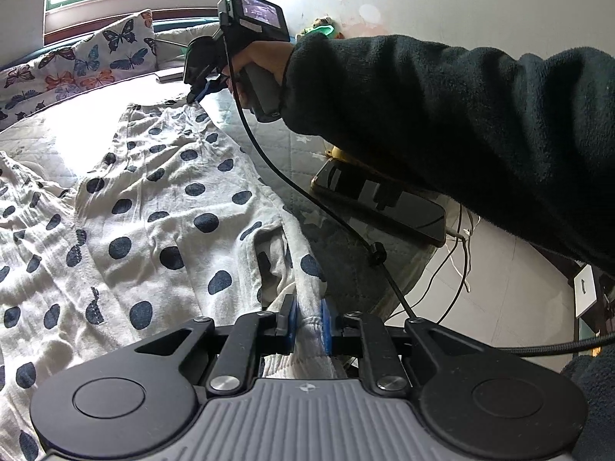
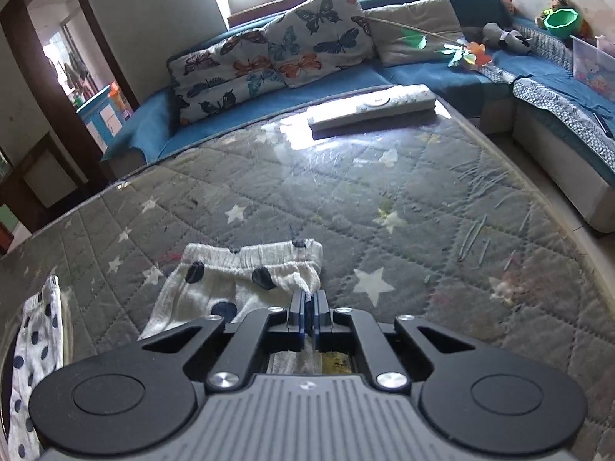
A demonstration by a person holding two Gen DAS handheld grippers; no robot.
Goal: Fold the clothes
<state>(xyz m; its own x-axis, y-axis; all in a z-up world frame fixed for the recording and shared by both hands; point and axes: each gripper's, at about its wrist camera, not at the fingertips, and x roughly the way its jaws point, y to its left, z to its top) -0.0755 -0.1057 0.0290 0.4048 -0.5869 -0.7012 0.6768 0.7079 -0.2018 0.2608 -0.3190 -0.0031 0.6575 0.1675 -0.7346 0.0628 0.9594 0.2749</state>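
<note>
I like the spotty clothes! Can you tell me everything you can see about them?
The spotty clothes are white, crinkly, thin-looking cloth with dark blue dots, and they look like trousers. They lie spread and wrinkled on the quilted star-patterned cover. One end has a gathered, stretchy waistband. The left hand-held gripper pinches one edge, and the right hand-held gripper pinches the waistband corner.

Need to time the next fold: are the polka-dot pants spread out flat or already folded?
Mostly spread, not neatly folded: the polka-dot pants lie wrinkled across the quilted table, left gripper and right gripper each pinching an edge.
</note>
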